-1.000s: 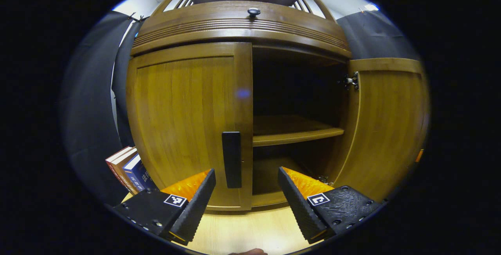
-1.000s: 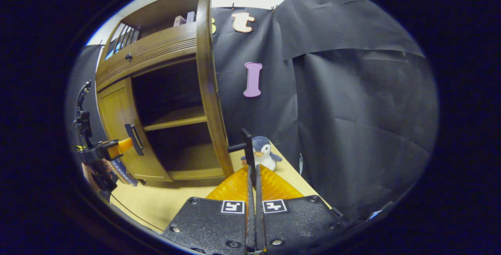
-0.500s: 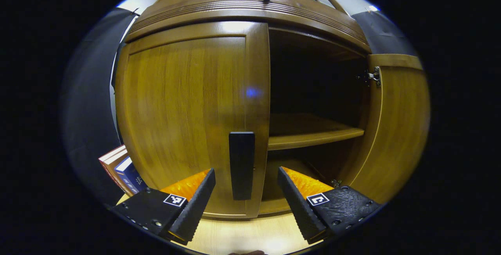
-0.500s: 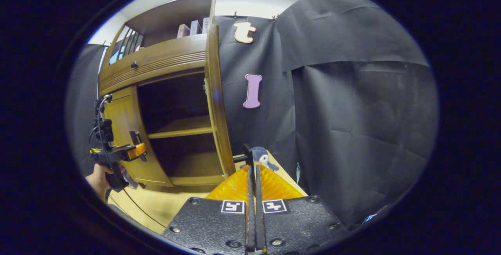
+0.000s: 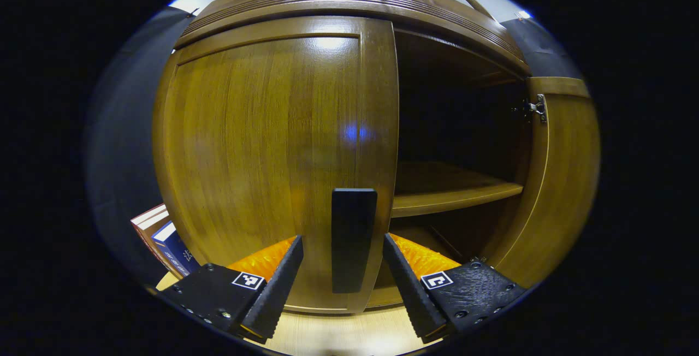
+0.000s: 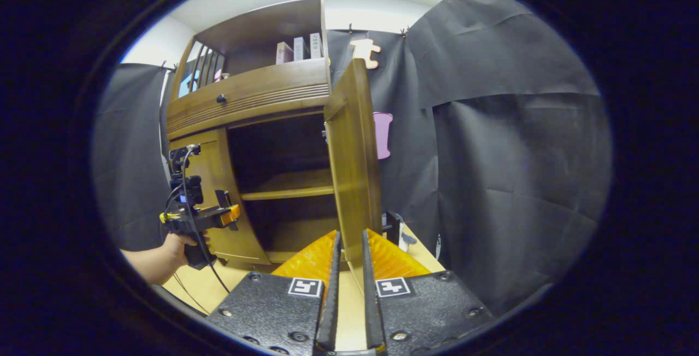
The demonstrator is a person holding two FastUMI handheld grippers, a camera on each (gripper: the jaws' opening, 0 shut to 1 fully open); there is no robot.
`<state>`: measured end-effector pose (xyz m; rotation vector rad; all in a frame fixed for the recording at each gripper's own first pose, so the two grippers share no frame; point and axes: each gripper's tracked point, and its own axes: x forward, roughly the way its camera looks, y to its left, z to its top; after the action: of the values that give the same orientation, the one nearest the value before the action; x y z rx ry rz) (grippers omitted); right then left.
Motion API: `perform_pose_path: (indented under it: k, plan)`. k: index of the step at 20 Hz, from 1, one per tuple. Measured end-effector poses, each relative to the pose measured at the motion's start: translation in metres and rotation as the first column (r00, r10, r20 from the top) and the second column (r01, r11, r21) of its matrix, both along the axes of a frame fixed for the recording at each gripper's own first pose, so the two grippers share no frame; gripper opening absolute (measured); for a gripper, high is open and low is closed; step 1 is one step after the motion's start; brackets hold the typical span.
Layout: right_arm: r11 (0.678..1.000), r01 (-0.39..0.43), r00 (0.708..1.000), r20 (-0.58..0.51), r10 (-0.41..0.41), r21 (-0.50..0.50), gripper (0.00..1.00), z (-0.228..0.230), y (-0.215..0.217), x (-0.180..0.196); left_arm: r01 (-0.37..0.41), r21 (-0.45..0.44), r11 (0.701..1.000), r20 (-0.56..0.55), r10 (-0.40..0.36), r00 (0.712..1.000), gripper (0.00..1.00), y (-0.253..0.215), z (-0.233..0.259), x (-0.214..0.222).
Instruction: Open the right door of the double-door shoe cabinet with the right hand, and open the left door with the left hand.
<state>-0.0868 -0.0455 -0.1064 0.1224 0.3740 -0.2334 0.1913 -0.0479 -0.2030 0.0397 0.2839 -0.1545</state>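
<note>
The brown wooden shoe cabinet fills the left gripper view. Its left door is closed. The door's black upright handle stands between the fingers of my left gripper, which is open and not touching it. The right door is swung wide, baring a shelf. In the right gripper view that right door stands edge-on just ahead of my right gripper, whose fingers are slightly apart. Its black handle lies just right of the fingertips. The left gripper is at the left door.
Books lean at the cabinet's lower left on the light wooden table. Small boxes stand on the cabinet's top shelf. A person's hand holds the left gripper. Black cloth walls the right side.
The left gripper has moved closer, bringing the left door's handle between its fingers. The right gripper's fingers have parted off the right door's handle, and the door now stands edge-on before it.
</note>
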Motion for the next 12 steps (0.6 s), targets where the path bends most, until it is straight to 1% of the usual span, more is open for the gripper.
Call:
perform_pose_path:
  k: [1, 2, 3, 4, 5, 6, 7, 8, 10, 11, 12]
  plan:
    - [1.000, -0.006, 1.000, 0.000, 0.006, -0.001, 0.27, 0.001, 0.003, 0.001, -0.003, -0.002, 1.000, 0.000, 0.003, 1.000, 0.88, 0.002, -0.002, 0.004]
    - [1.000, -0.010, 1.000, -0.001, 0.010, -0.001, 0.28, 0.000, 0.005, 0.001, -0.003, -0.004, 1.000, 0.001, 0.003, 1.000, 0.70, 0.002, -0.003, 0.005]
    - [1.000, -0.012, 1.000, -0.004, 0.012, -0.001, 0.30, -0.002, 0.007, 0.001, -0.002, -0.003, 1.000, 0.000, 0.002, 1.000, 0.76, 0.003, -0.004, 0.008]
    - [1.000, -0.013, 1.000, -0.008, 0.013, -0.003, 0.30, -0.003, 0.008, 0.002, 0.015, -0.017, 1.000, 0.006, -0.015, 1.000, 0.58, 0.000, -0.003, 0.005]
    - [1.000, -0.012, 1.000, -0.012, 0.012, -0.006, 0.29, -0.004, 0.009, 0.003, 0.025, -0.022, 0.999, 0.008, -0.025, 1.000, 0.68, -0.002, -0.004, 0.007]
    - [1.000, -0.015, 1.000, -0.016, 0.015, -0.006, 0.31, -0.006, 0.010, 0.004, 0.035, -0.018, 0.999, 0.015, -0.035, 0.999, 0.57, -0.003, -0.004, 0.007]
    - [1.000, -0.016, 1.000, -0.023, 0.016, -0.006, 0.30, -0.008, 0.011, 0.004, 0.050, -0.014, 0.999, 0.020, -0.050, 0.999, 0.46, -0.006, -0.004, 0.007]
    - [1.000, -0.018, 0.999, -0.029, 0.018, -0.004, 0.32, -0.011, 0.012, 0.006, 0.053, -0.006, 0.999, 0.025, -0.053, 0.998, 0.43, -0.007, -0.004, 0.005]
    - [1.000, -0.019, 0.999, -0.037, 0.019, -0.005, 0.32, -0.014, 0.013, 0.008, 0.063, 0.009, 0.998, 0.029, -0.063, 0.998, 0.37, -0.007, -0.006, 0.007]
    - [1.000, -0.019, 0.999, -0.040, 0.019, -0.007, 0.32, -0.014, 0.014, 0.009, 0.067, 0.011, 0.998, 0.023, -0.067, 0.997, 0.45, -0.007, -0.008, 0.008]
    - [1.000, -0.025, 0.999, -0.041, 0.024, -0.007, 0.34, -0.016, 0.017, 0.010, 0.067, 0.013, 0.998, 0.036, -0.067, 0.997, 0.37, -0.008, -0.008, 0.010]
